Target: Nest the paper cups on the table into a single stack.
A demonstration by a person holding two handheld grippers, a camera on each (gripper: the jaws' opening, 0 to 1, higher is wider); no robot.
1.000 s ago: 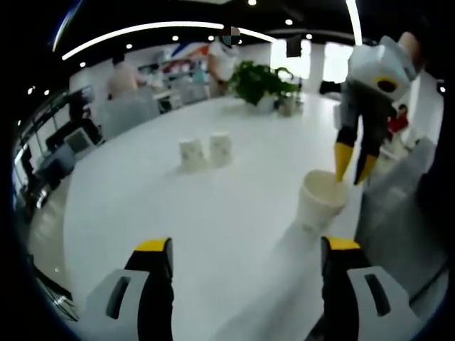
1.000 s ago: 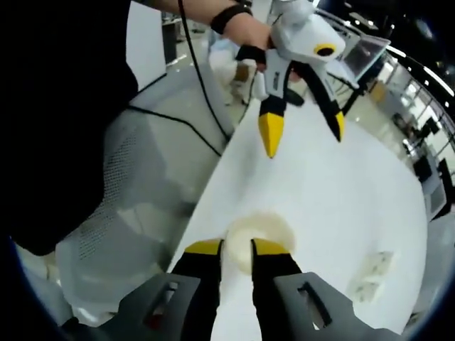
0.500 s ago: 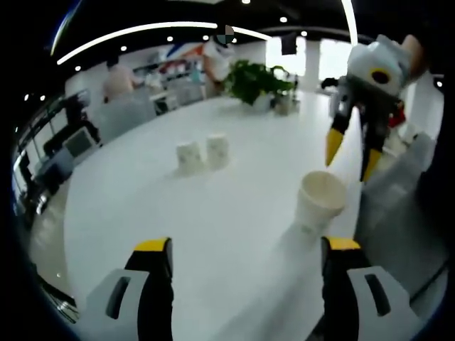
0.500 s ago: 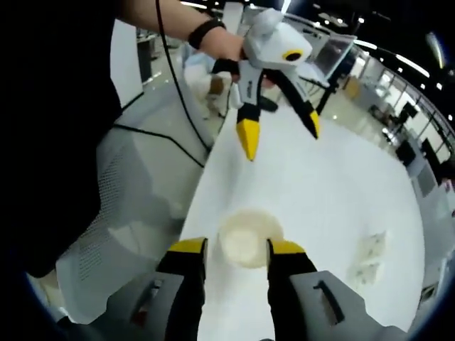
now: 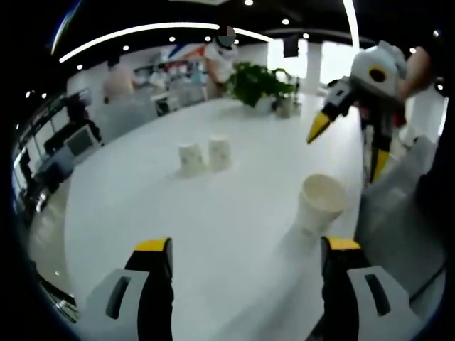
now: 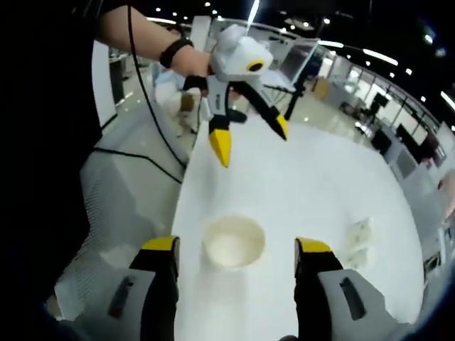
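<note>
An upright paper cup (image 5: pixel 321 201) stands near the white table's (image 5: pixel 213 213) right edge, its mouth up. In the right gripper view the same cup (image 6: pixel 233 240) sits just beyond my right gripper (image 6: pixel 236 245), whose jaws are spread wide to either side of it without touching. The right gripper (image 5: pixel 348 145) also hangs open above the cup in the left gripper view. Two more cups (image 5: pixel 205 153) stand upside down side by side at mid-table, and they appear again as the pair of cups (image 6: pixel 359 238). My left gripper (image 5: pixel 247 245) is open with nothing in it, and it hovers as the left gripper (image 6: pixel 250 136) above the table.
A potted plant (image 5: pixel 259 80) stands at the table's far end. A grey mesh chair (image 6: pixel 121 199) is beside the table edge (image 6: pixel 181 213) close to the upright cup. A person's arm with a dark wristband (image 6: pixel 170 51) holds the left gripper. Office chairs and people are in the background.
My right gripper's jaws, nearly closed at the upright cup's rim a second ago, have spread wide and lifted off it. The cup stays standing. The left gripper has not moved noticeably.
</note>
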